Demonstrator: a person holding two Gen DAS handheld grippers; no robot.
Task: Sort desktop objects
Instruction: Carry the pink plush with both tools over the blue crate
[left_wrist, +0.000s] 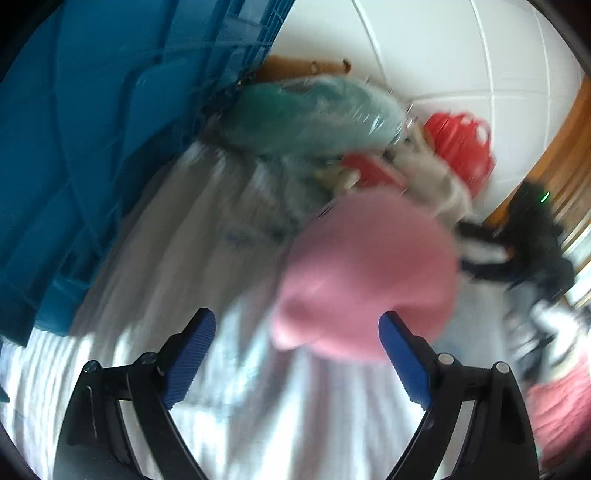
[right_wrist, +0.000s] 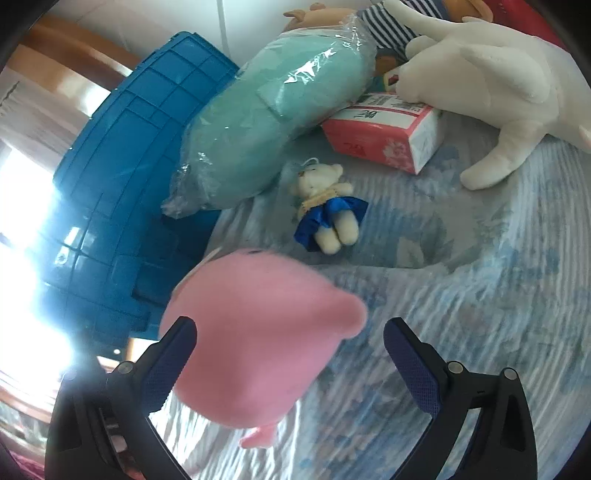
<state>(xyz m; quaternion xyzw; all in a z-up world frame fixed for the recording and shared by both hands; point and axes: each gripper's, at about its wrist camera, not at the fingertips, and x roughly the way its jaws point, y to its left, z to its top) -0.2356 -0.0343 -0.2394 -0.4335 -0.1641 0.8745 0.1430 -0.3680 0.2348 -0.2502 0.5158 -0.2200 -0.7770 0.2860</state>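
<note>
Two views, and the left wrist one is badly motion-blurred. Left tongs (left_wrist: 297, 350) stand wide apart with nothing gripped; pink plush toy (left_wrist: 369, 273) sits just ahead of them, overlapping the right-hand blue pad, contact not readable through the smear. Right tongs (right_wrist: 290, 360) are also spread wide; the same pink plush toy (right_wrist: 258, 343) lies against the left-hand pad while the other pad is clear of it, so no pinch. Toy looks soft-edged, its lower part cut by the tongs. Bedspread (right_wrist: 461, 295), striped pale blue, carries the rest: blue crate (right_wrist: 122, 177) on the left, partly washed out by glare; teal pillow in plastic wrap (right_wrist: 273, 122) leaning against it; small bear in a blue skirt (right_wrist: 328, 206) lying free; pink-and-white box (right_wrist: 388, 136) half under a white plush (right_wrist: 491, 85), which runs off frame. Red object (left_wrist: 461, 147) in the left view is too blurred to name.
</note>
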